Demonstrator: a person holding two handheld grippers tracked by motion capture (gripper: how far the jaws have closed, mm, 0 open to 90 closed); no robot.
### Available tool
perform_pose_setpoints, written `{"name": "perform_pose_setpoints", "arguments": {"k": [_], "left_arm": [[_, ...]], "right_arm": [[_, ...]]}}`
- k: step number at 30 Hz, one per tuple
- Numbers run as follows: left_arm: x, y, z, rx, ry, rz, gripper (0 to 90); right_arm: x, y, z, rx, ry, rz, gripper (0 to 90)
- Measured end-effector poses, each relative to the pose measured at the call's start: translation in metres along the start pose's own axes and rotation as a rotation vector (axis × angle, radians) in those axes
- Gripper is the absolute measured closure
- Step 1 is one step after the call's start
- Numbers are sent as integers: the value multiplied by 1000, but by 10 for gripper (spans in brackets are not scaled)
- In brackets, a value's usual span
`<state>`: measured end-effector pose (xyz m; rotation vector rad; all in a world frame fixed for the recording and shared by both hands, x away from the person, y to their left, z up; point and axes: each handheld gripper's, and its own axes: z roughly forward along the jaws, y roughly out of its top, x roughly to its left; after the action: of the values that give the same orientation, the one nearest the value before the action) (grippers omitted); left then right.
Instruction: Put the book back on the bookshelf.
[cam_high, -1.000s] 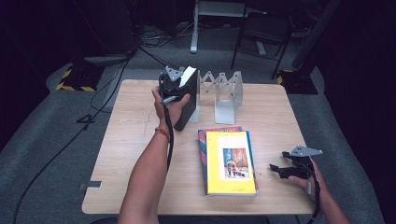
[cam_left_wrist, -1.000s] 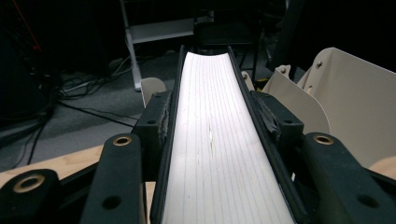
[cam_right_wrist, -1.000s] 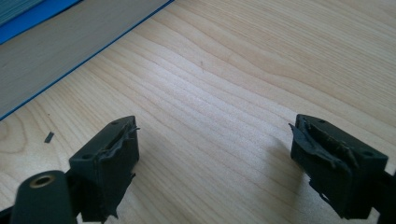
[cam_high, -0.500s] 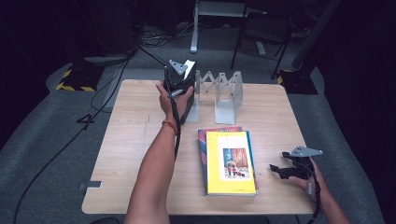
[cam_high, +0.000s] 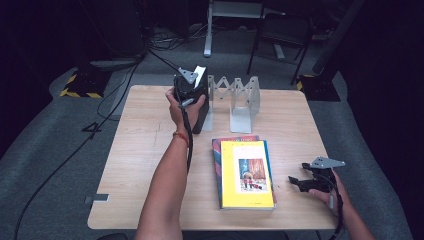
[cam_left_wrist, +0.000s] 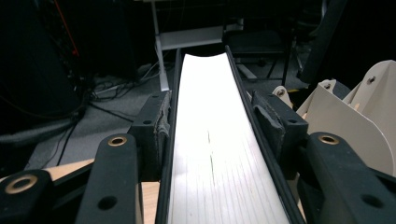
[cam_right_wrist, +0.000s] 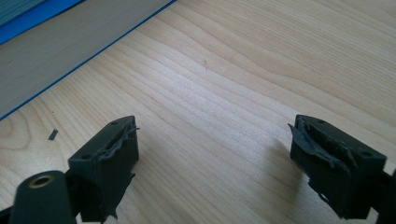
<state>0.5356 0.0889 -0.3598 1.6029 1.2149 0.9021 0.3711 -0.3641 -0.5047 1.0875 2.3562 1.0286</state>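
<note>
A black-covered book (cam_high: 201, 107) stands upright on the table's far side, just left of a grey metal zigzag book rack (cam_high: 235, 97). My left gripper (cam_high: 191, 84) is shut on its top. In the left gripper view both pads (cam_left_wrist: 161, 126) press the covers either side of the white page edge (cam_left_wrist: 210, 140), and the rack (cam_left_wrist: 345, 121) is at the right. A yellow book (cam_high: 246, 173) lies flat on a second book with a blue and red cover. Right of that stack, my right gripper (cam_high: 295, 181) (cam_right_wrist: 224, 149) rests low over the bare wood, open and holding nothing.
The wooden table (cam_high: 140, 160) has free room at its left and near the front. The stack's page edge and blue cover (cam_right_wrist: 56, 51) lie close ahead of the right gripper. Beyond the table, cables (cam_high: 125, 80), a chair and stand legs sit on the dark floor.
My left gripper has carried the black book a little farther back and toward the rack. The right gripper has stayed still.
</note>
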Motion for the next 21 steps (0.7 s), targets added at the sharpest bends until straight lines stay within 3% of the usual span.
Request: {"name": "perform_pose_setpoints", "arguments": {"k": [13, 18, 21], "left_arm": [[-2, 1, -3, 2, -6, 18, 458], [-1, 7, -13, -29, -6, 28, 429], [2, 11, -20, -8, -18, 40, 383]], "right_arm": [[0, 0, 0, 0, 2, 0, 155], [0, 0, 0, 0, 9, -5, 155], [0, 0, 0, 1, 10, -5, 155]]}}
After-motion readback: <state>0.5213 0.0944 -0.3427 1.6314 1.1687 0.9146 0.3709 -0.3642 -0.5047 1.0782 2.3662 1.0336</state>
